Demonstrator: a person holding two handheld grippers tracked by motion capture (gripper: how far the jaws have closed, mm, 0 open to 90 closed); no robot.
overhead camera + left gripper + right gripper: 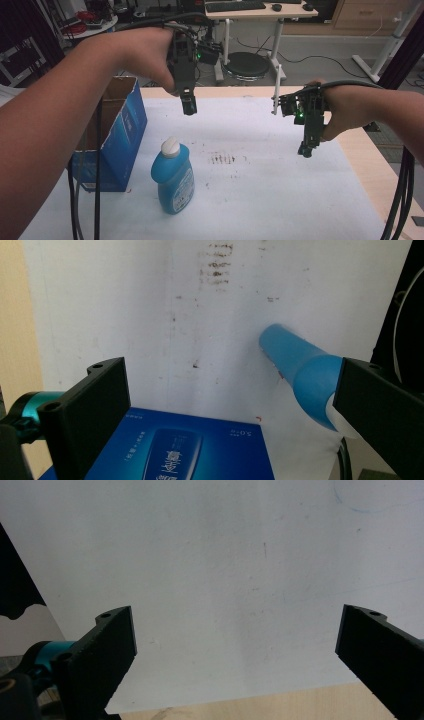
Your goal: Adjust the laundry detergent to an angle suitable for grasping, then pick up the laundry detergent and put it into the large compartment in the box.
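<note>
A blue bottle (173, 180) with a white cap stands upright on the white sheet, left of centre. An open blue carton (117, 132) stands just to its left. My left gripper (188, 105) hangs in the air above and behind the bottle, jaws pointing down. In the left gripper view my left gripper (227, 405) is open, with the blue bottle (300, 370) and the blue carton (185, 450) below it. My right gripper (305, 149) hovers over the sheet's right side. In the right gripper view my right gripper (235, 650) is open with nothing between its jaws.
A white sheet (260, 180) covers the wooden table (357, 145), with dark smudges (222, 159) near its middle. Black cables (400, 200) trail off both grippers at the lower left and right. Desks and a round stool base (245, 65) stand behind the table.
</note>
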